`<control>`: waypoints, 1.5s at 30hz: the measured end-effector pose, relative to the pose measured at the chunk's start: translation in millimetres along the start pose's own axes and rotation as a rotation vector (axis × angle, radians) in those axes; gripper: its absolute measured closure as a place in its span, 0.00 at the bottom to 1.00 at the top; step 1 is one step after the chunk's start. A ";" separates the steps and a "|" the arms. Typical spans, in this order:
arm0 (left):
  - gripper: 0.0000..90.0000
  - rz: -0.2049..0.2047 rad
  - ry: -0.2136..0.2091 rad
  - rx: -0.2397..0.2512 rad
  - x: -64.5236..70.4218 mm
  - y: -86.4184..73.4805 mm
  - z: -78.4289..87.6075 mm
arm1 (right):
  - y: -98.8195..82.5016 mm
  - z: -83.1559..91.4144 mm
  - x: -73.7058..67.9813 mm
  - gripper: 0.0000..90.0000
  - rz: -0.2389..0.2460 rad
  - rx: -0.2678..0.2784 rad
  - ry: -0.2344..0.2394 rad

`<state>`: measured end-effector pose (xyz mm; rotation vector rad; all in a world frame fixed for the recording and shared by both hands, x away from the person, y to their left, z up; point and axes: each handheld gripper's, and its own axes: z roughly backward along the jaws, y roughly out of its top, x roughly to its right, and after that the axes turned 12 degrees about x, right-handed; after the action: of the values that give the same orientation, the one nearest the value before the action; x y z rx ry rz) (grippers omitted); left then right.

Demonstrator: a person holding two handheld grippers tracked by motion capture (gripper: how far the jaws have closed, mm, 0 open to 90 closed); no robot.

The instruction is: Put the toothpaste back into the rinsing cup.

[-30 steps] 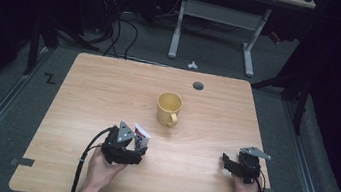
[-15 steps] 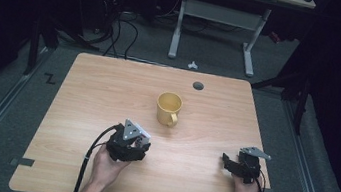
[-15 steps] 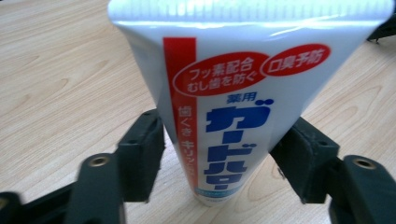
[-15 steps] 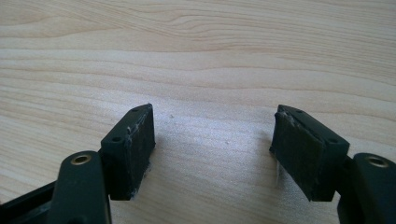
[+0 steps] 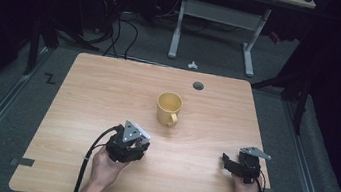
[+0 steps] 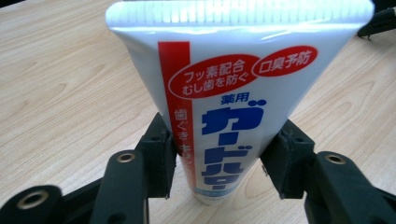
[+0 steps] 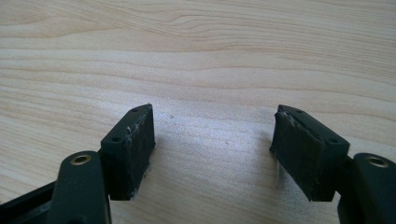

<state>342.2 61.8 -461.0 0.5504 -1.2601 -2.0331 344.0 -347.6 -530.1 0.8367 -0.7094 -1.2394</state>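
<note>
Since a second ago the left tongs (image 5: 134, 132) have been closing around the toothpaste tube (image 6: 224, 100), which a second ago stood out clear of them toward the yellow mug (image 5: 168, 108) and now sits mostly hidden under the grey plate in the high view; hands, mug and right tongs (image 7: 212, 147) sit where they were.

On the wooden bench (image 5: 88, 94) the left tongs rest near the front edge, a little short of the mug. Their jaws stand about half closed, and in the left gripper view the pads (image 6: 161, 154) meet the tube's narrow lower body on both sides, the wide crimped tail fanning out beyond; whether they press firmly I cannot tell. The right tongs lie well apart at the front right, jaws open and empty over bare wood.

I judge the tube light, soft and glossy, so it will dent and may slide. Holding the firmer part near the cap looks safest.
</note>
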 end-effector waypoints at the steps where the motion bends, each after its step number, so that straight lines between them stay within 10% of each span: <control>1: 0.57 0.000 0.000 0.000 0.0 0.0 0.0 | 0.0 0.0 0.0 0.33 0.000 0.000 0.000; 45: 0.75 0.044 -0.121 0.035 -36.0 57.0 6.7 | 0.0 0.0 0.1 0.33 -0.001 0.000 0.001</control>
<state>380.8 74.8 -406.8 0.4167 -1.3688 -2.0372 344.1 -347.7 -530.1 0.8376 -0.7087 -1.2400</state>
